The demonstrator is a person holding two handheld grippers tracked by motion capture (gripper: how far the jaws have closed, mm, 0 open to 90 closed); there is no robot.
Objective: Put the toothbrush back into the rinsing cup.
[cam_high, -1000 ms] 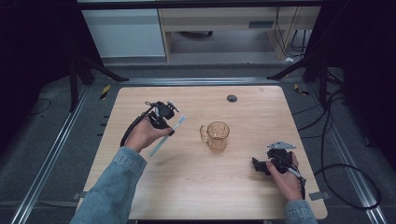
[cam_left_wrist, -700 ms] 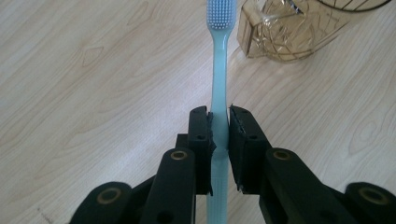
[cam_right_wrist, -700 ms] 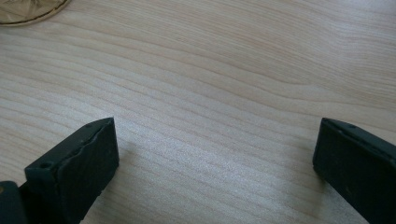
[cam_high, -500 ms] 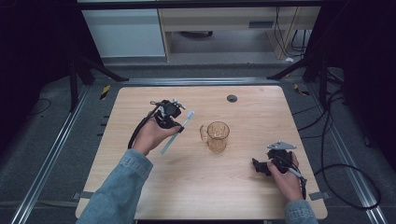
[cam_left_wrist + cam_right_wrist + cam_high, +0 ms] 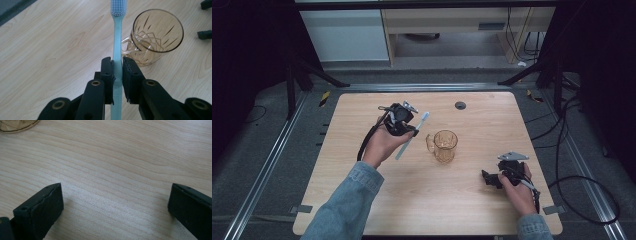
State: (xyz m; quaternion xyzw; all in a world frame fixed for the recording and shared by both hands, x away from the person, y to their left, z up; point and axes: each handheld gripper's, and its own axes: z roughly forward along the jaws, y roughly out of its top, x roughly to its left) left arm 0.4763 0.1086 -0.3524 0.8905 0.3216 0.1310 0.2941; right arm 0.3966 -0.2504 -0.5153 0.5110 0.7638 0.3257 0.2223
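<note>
Toothbrush, pale blue plastic with white bristles (image 5: 412,136), is held above the light wooden table (image 5: 362,110) left of centre, pinched at its handle between the closed jaws of the left gripper (image 5: 404,131). In the left gripper view the brush (image 5: 117,45) points away with the bristle head beyond the jaws, close to the rim of an amber cut-glass mug with a handle (image 5: 152,37). That mug (image 5: 445,145) stands upright just right of the brush, near the table's middle. Farther right, near the front edge, the right gripper (image 5: 490,179) rests low over bare wood, jaws spread wide apart, gripping nothing.
</note>
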